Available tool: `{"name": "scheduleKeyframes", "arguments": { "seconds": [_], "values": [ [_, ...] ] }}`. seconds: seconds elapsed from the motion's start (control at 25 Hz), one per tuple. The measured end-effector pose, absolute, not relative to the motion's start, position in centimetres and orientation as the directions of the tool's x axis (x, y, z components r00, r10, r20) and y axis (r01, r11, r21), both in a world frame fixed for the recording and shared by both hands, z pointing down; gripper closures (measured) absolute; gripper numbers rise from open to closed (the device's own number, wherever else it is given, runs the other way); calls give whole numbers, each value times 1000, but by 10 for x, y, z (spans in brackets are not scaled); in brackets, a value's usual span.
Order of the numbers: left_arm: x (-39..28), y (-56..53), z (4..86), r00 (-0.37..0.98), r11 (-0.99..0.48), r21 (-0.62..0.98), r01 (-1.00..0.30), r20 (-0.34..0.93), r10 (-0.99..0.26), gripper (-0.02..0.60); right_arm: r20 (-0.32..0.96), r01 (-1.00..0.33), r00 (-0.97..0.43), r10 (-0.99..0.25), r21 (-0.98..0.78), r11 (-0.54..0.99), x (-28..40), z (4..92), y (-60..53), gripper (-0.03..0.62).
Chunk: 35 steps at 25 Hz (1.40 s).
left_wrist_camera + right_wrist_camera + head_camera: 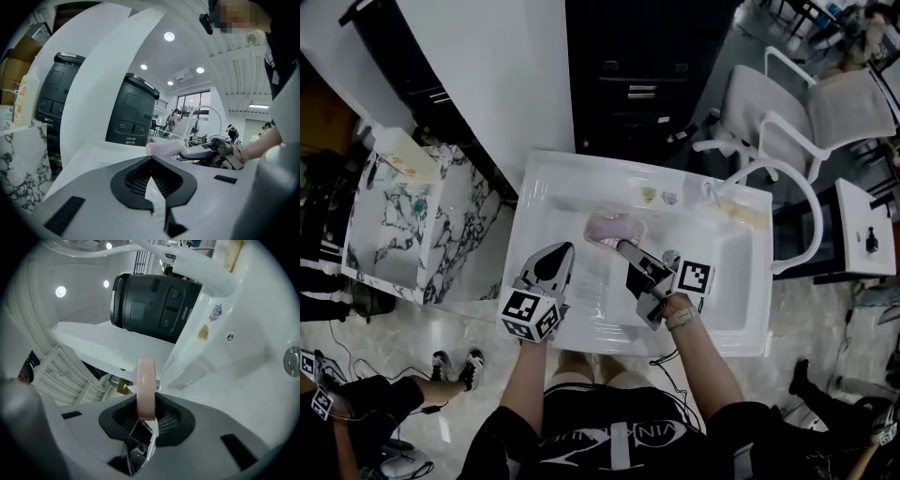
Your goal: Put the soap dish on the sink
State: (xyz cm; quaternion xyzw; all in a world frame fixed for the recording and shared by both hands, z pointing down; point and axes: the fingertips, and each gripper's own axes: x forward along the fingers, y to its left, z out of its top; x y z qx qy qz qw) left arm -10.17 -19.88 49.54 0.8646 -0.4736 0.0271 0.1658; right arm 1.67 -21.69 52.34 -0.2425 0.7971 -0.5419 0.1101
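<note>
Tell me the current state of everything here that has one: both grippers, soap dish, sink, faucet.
left gripper: jaws together, empty.
right gripper: shut on the soap dish's rim.
soap dish: held over the basin, near the back edge.
sink: no water seen in the basin.
faucet: no water running.
</note>
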Motion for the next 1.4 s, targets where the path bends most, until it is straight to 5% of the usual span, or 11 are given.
{"name": "scheduleKeyframes", "arguments": {
  "seconds": [0.32,0.48,1.0,1.4],
  "values": [
    [-93,-227,526,559,-465,344,-815,261,-787,566,112,-276,-874,-473,-916,293,-7,534,-249,507],
    [-89,-242,538,564,-467,343,-815,290,-773,566,286,-338,-814,-505,-941,12,-1,567,-253,507],
    [-77,-277,567,573,-525,236,-817,433,-696,566,255,-298,-857,-448,-954,28,-26,568,-300,507],
    [-67,-296,580,580,-496,301,-814,462,-671,566,230,-236,-881,-414,-971,-36,-27,585,-317,505]
  ]
}}
